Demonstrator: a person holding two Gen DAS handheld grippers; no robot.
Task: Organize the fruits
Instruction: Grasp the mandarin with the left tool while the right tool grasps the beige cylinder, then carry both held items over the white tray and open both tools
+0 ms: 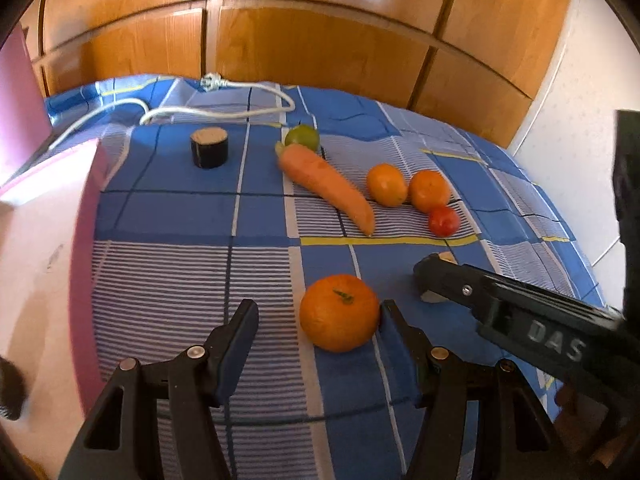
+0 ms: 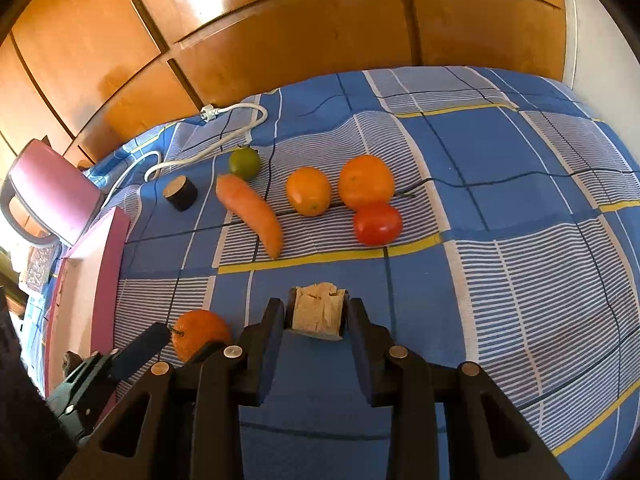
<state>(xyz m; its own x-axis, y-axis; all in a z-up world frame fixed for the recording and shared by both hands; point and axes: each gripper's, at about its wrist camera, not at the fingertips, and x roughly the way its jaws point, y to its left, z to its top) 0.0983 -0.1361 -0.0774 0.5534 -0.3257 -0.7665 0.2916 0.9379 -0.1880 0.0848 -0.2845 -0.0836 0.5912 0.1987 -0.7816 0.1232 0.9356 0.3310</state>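
Two grippers are working over the blue checked bedsheet (image 2: 500, 184). My left gripper (image 1: 318, 314) stands wide apart around a mandarin (image 1: 339, 312); the right finger touches its side while the left finger sits clear of it, so nothing is clamped. My right gripper (image 2: 316, 312) is closed on a tan wafer-like block (image 2: 318, 311), pinched between both fingertips just above the sheet. Further out lies a row: a carrot (image 2: 251, 212) angled toward me, a yellow-orange citrus (image 2: 308, 191), an orange (image 2: 366, 182) touching a red tomato (image 2: 377, 224) in front of it. Behind the carrot's thick end sits a green lime (image 2: 244, 162), and to its left a black cylinder with a cork-coloured top (image 2: 181, 192). A pink box (image 1: 44, 260) borders the sheet on my left. A white power cable (image 2: 208, 150) trails along the far edge, before wooden cabinet doors (image 2: 300, 40).
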